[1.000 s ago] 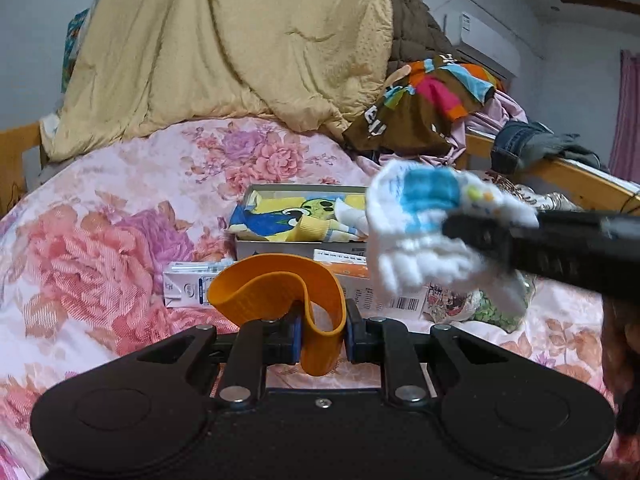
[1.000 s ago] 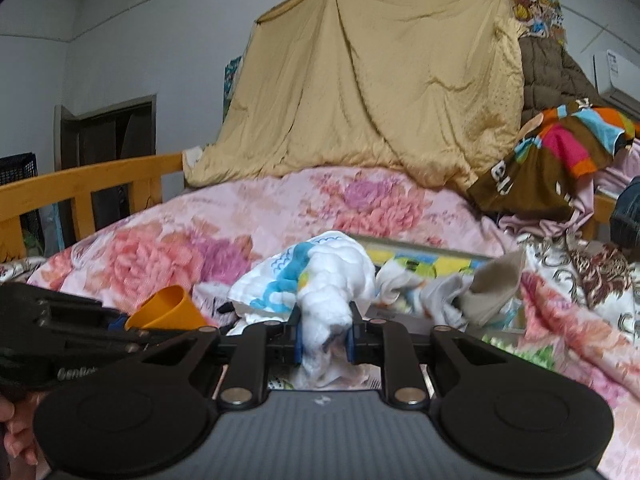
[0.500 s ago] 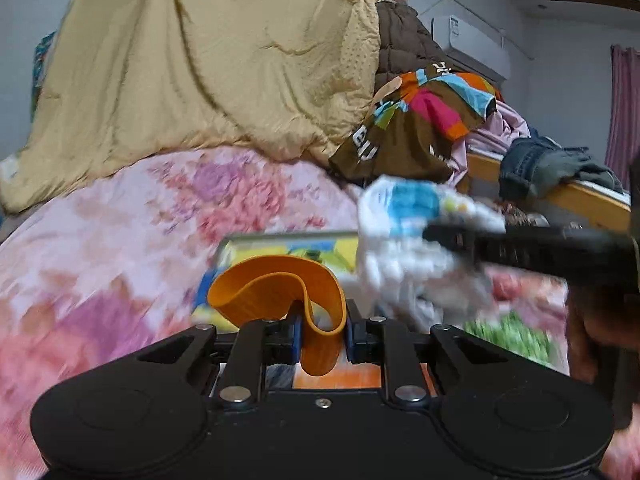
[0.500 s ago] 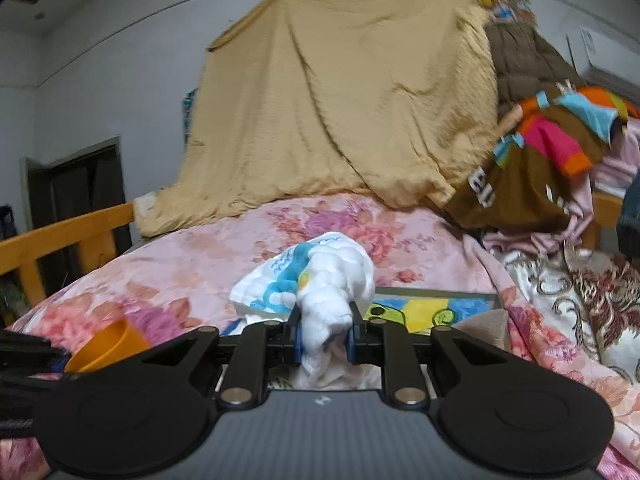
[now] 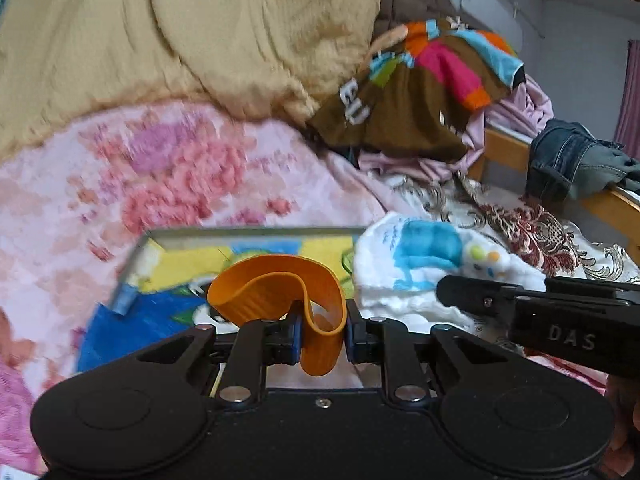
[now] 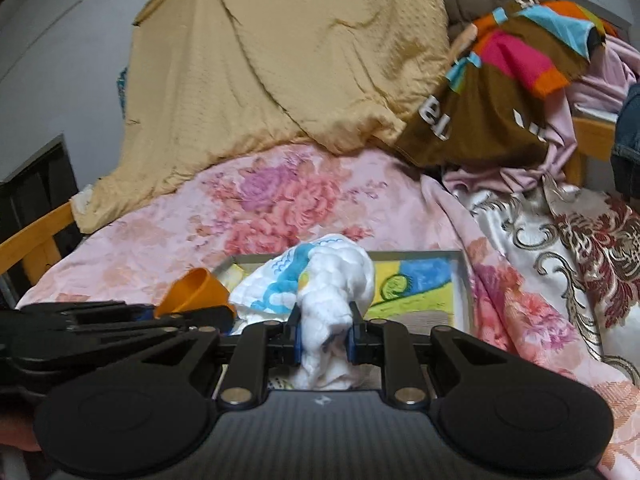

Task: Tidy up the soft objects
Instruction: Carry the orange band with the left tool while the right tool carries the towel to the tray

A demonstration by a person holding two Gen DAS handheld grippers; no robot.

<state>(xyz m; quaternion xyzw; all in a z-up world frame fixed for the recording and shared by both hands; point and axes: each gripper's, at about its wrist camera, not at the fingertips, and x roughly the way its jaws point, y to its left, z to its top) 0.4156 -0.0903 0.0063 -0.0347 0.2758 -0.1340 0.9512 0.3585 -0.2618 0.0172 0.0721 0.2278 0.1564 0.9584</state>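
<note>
My left gripper (image 5: 322,338) is shut on a soft orange cup (image 5: 280,292), squashed between its pads. My right gripper (image 6: 323,338) is shut on a bunched white cloth with blue print (image 6: 324,284). Both hang just over a shallow open box with a yellow and blue cartoon lining (image 5: 192,264), which lies on the floral bed cover. In the left wrist view the right gripper (image 5: 540,312) comes in from the right with the white cloth (image 5: 424,264). In the right wrist view the left gripper's dark body (image 6: 100,320) and the orange cup (image 6: 192,292) sit at the left.
A mustard quilt (image 6: 280,68) is heaped at the back of the bed. A brown, pink and orange garment (image 5: 420,88) and pale purple cloth lie at the right. Jeans (image 5: 568,164) hang over the wooden bed rail (image 5: 616,204). A brocade cover (image 6: 580,248) spreads at the right.
Both grippers have travelled forward over the bed with their loads and now hang over the cartoon box. The cartons that lay in front of the box have dropped out of view.
</note>
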